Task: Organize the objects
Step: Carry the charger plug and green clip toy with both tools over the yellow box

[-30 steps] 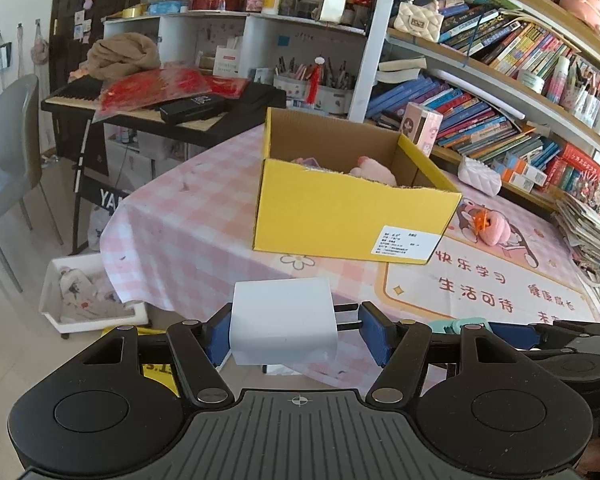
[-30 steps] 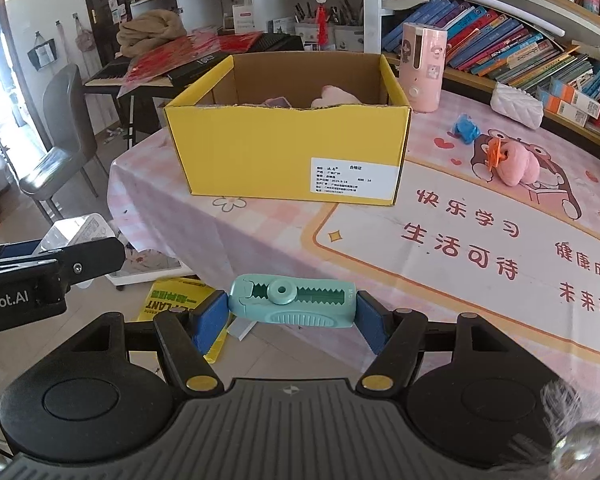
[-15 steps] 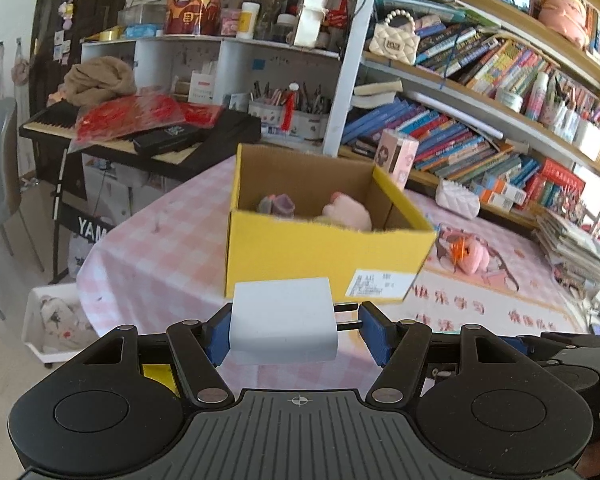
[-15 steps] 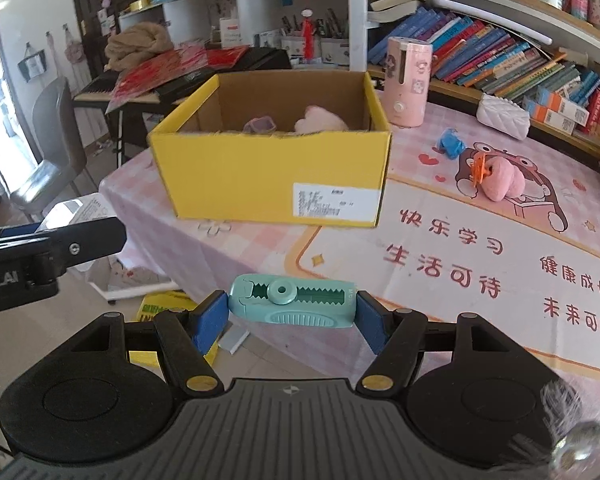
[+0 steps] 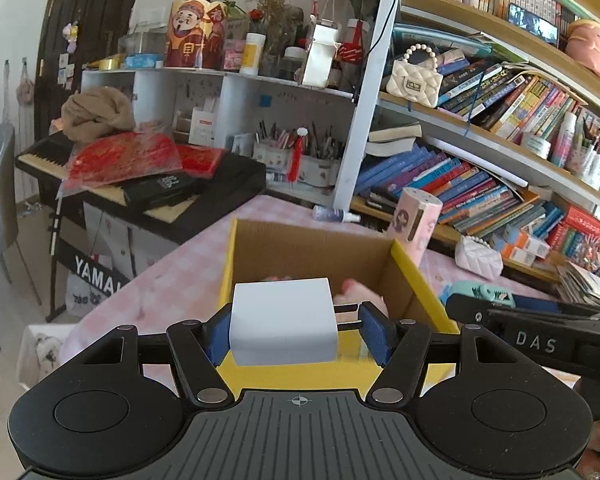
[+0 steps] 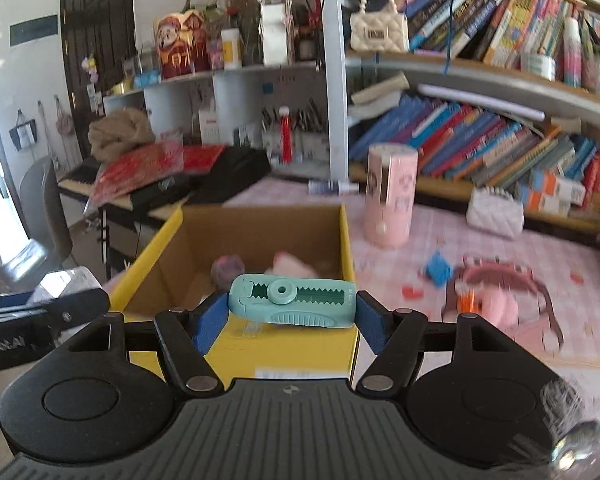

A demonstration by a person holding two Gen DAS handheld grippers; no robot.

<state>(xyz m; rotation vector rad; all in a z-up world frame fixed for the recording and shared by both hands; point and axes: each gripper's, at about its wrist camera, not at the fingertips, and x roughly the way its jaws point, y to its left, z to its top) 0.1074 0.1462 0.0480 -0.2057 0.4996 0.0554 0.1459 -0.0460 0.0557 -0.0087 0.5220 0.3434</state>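
Left gripper [image 5: 296,327] clamped on a white charger [image 5: 283,322], held over the near edge of the yellow box [image 5: 416,280], right gripper [image 6: 292,315] clamped on a teal clip [image 6: 292,300], also above the box's near edge, pink plush [image 6: 290,265] inside the box, pink cylinder [image 6: 390,196] beyond the box.

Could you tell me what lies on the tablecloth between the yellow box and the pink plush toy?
In the right wrist view, a small blue toy lies between the yellow box and the pink plush toy.
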